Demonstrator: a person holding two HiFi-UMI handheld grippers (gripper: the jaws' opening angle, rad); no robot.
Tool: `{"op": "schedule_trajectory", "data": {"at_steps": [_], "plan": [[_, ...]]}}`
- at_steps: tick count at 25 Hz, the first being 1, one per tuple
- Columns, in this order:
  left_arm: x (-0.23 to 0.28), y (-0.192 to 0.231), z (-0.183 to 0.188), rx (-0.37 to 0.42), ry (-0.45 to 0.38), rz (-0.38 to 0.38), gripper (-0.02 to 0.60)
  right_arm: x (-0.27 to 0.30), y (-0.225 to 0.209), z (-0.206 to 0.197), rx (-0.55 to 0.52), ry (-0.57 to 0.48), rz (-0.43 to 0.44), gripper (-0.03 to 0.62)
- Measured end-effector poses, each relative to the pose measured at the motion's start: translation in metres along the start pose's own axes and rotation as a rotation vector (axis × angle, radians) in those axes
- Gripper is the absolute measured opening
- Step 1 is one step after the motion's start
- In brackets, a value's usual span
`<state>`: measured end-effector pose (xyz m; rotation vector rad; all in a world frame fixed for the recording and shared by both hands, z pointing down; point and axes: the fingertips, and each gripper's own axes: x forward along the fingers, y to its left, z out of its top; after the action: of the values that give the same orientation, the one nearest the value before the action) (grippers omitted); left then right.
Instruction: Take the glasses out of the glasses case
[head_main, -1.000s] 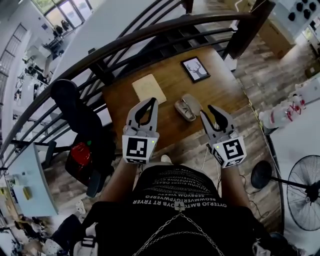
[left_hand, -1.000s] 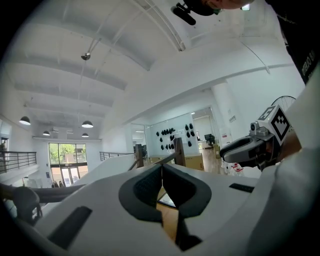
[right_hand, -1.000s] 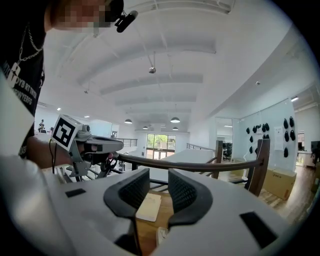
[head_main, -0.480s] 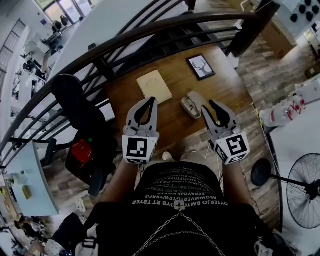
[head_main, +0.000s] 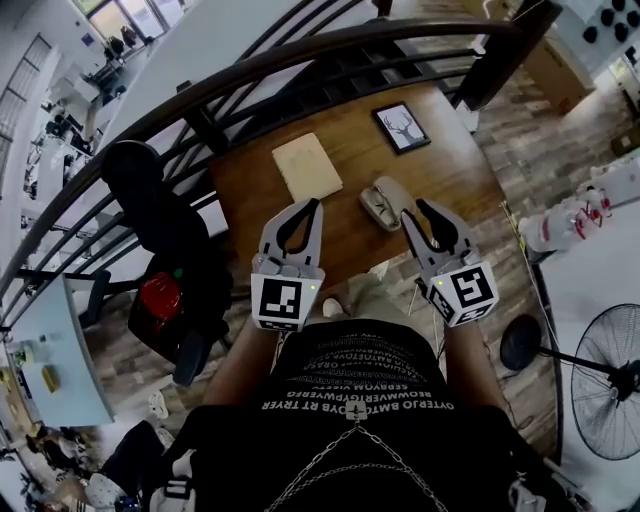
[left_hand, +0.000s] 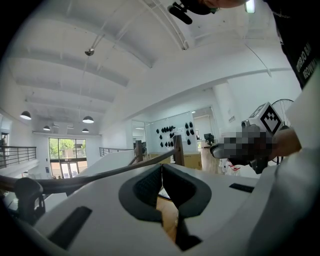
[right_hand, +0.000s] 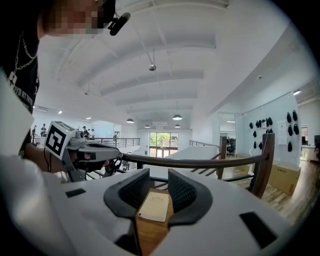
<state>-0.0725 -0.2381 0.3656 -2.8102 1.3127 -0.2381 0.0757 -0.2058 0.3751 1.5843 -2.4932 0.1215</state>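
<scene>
Left tongs (head_main: 309, 205) were clenched, right tongs (head_main: 417, 212) released, flanking the rounded grey glasses case (head_main: 384, 203) on the wooden counter (head_main: 340, 175). I saw the left had edged nearer the case.

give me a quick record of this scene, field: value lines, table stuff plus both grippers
surface: wooden table
case: grey glasses case on the table, close ahead of the right gripper, not gripped
pad: beige pad lying flat, left of the case
picture: framed deer picture at the table's far side
left gripper: left gripper, jaws together, holding nothing
right gripper: right gripper, jaws apart, nothing between them
task state: not yet begun, no glasses seen outside the case
</scene>
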Motion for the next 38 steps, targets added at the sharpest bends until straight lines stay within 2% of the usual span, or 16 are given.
{"op": "schedule_trajectory", "data": {"at_steps": [8,16,24,27,32,38], "plan": [[0.016,-0.003,-0.002,0.003,0.002,0.020,0.029,0.008,-0.016,-0.009,0.027,0.003,0.023,0.118],[0.063,-0.008,-0.001,0.010,0.023,-0.001,0.029,0.035,-0.053,-0.028,0.059,0.048,0.043,0.115],[0.108,0.008,-0.010,-0.005,0.063,0.013,0.029,0.076,-0.082,-0.040,0.076,0.096,0.090,0.114],[0.122,0.011,-0.017,-0.015,0.079,0.015,0.029,0.090,-0.093,-0.051,0.084,0.123,0.103,0.112],[0.133,0.017,-0.021,-0.053,0.041,0.045,0.029,0.112,-0.105,-0.078,0.117,0.177,0.135,0.112],[0.145,0.019,-0.041,-0.034,0.054,0.060,0.028,0.136,-0.108,-0.124,0.161,0.255,0.174,0.112]]}}
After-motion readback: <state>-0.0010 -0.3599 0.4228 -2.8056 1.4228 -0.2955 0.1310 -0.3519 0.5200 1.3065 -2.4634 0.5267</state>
